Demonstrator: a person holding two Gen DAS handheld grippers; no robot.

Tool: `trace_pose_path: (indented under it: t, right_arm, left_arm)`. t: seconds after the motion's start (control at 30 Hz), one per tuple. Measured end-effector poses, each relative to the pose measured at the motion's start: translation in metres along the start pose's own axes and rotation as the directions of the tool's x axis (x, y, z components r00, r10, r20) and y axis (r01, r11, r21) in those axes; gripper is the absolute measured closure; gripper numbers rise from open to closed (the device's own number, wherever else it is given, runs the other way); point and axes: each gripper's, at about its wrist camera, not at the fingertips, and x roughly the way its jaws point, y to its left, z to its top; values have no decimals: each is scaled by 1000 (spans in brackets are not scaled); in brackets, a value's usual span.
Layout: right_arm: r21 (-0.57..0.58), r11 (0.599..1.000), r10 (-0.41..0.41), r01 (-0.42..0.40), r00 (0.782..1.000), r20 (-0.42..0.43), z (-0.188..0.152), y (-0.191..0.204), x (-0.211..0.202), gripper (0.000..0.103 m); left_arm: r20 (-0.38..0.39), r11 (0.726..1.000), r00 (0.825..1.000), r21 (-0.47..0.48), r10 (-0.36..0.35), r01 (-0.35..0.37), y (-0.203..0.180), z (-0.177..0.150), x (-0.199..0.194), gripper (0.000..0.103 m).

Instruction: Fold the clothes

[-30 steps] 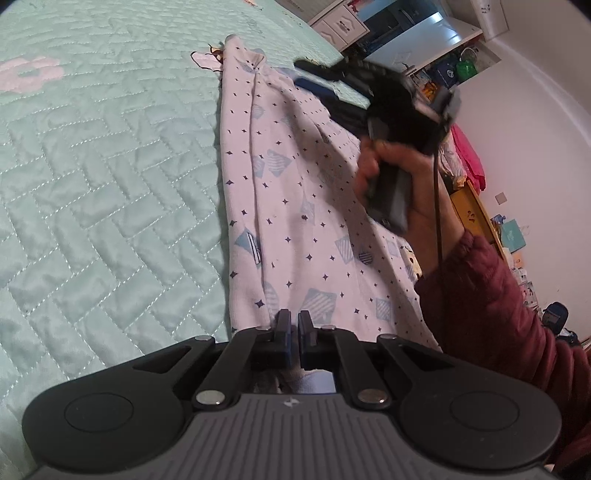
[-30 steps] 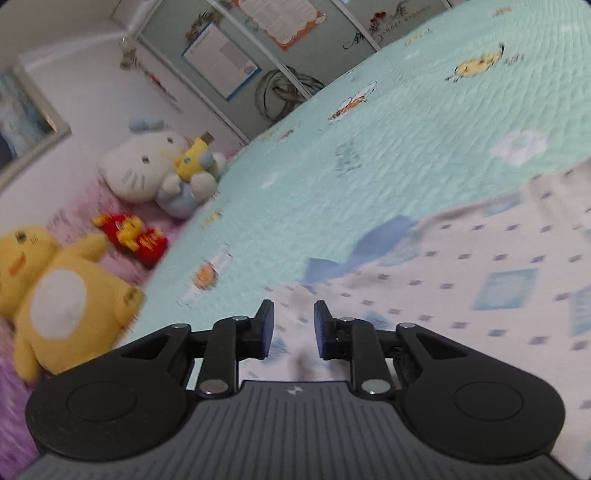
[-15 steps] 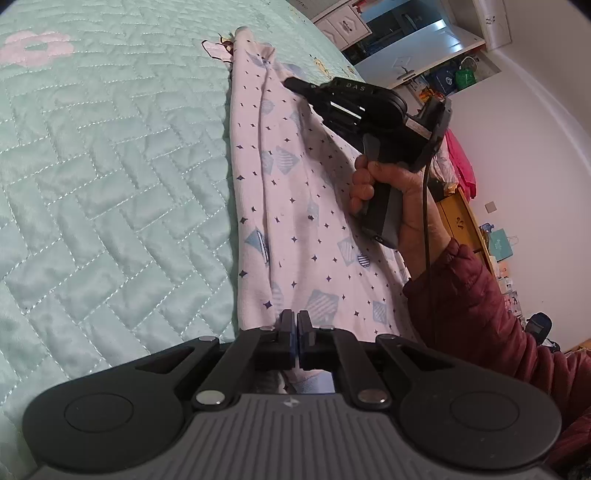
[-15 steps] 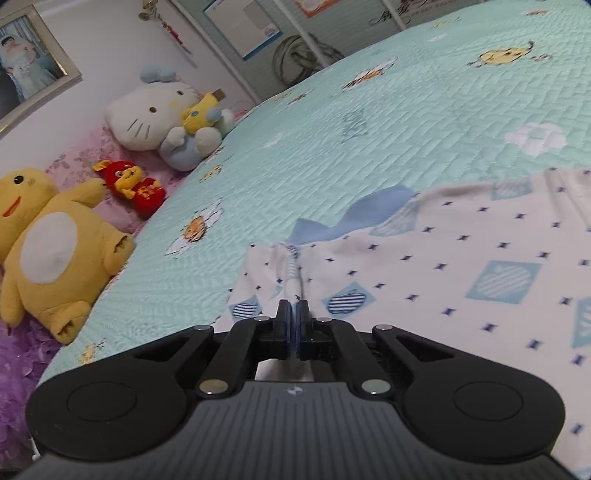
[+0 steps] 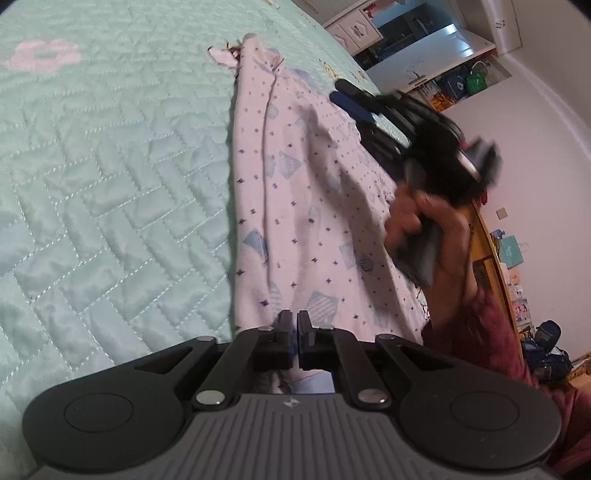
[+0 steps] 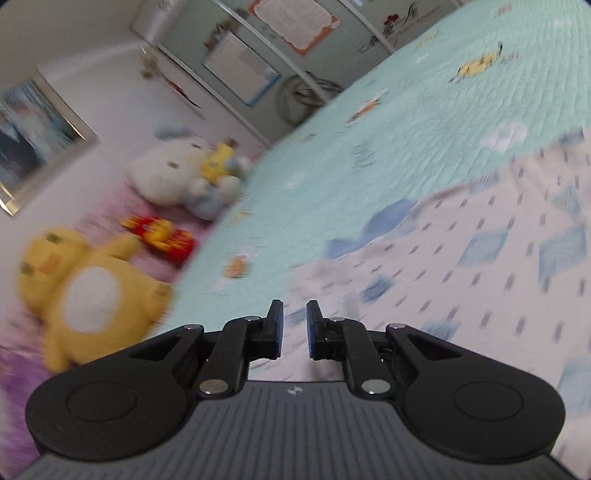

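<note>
A patterned garment (image 5: 295, 206) lies along the quilted bed (image 5: 110, 166). Left tongs (image 5: 294, 328) pinch its near hem; right tongs (image 6: 294, 325), narrow, are opening, empty. Plush toys (image 6: 92, 288) sit beside the bed's far edge.

The garment (image 5: 295, 206) is lying stretched out on the quilt (image 5: 110, 166), its near end sitting at the left gripper (image 5: 294, 338) and its far end running away toward the cabinets (image 5: 356, 31). The right gripper (image 5: 345, 92) is hovering over the garment's right side. In the right wrist view, plush toys (image 6: 92, 288) are sitting left of the quilt, before the wall.
</note>
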Motion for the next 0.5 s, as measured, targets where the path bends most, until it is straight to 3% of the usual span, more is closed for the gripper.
trace_pose_path:
  t: [0.07, 0.13, 0.2, 0.3, 0.37, 0.4, 0.47, 0.5]
  right_arm:
    - [51, 997, 51, -50, 998, -23, -8, -2, -8, 87]
    - [51, 999, -13, 19, 994, -109, -16, -13, 8, 83]
    - [95, 995, -21, 32, 993, -113, -19, -26, 12, 97]
    - [128, 991, 42, -34, 997, -61, -15, -19, -13, 81]
    - [131, 987, 93, -88, 995, -33, -18, -10, -34, 80]
    - [143, 983, 124, -118, 992, -33, -24, -7, -44, 78]
    - [149, 979, 151, -138, 985, -80, -41, -6, -53, 69]
    - [130, 987, 105, -89, 987, -121, -50, -5, -54, 67]
  left_arm:
    - [-2, 999, 1000, 45, 30, -30, -12, -2, -2, 92]
    - [-20, 994, 997, 77, 74, -72, -20, -4, -1, 89]
    - [-16, 995, 996, 54, 88, -87, -22, -5, -5, 90]
    - [1, 993, 995, 63, 95, -95, -31, -5, -15, 89]
    - [2, 991, 994, 88, 106, -106, -37, -5, -16, 86]
    - [-5, 989, 993, 98, 114, -113, -39, -5, -14, 79]
    - [-30, 980, 985, 110, 168, -164, -40, -5, -5, 74]
    - [-38, 977, 981, 100, 191, -187, -38, -5, 0, 78]
